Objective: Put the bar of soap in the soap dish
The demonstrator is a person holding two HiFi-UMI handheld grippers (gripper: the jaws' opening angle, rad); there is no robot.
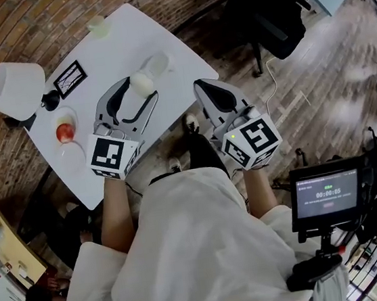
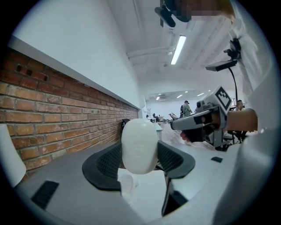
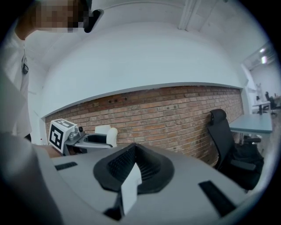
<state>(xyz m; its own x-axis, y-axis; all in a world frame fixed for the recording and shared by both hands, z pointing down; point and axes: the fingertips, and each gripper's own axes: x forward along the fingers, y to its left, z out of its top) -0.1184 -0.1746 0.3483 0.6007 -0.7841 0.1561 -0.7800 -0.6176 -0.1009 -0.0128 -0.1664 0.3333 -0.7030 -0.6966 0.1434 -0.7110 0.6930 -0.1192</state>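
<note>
left tool [image 2: 139,154]: grips bar of soap [image 2: 139,143]; right tool [image 3: 133,166]: jaws together, empty

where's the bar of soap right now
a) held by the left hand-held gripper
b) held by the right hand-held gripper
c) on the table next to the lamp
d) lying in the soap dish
a: in the left gripper view, the bar of soap is pinched between the jaws of the left hand-held gripper. The head view shows it beside the soap dish, not in it. The right hand-held gripper is closed on nothing.
</note>
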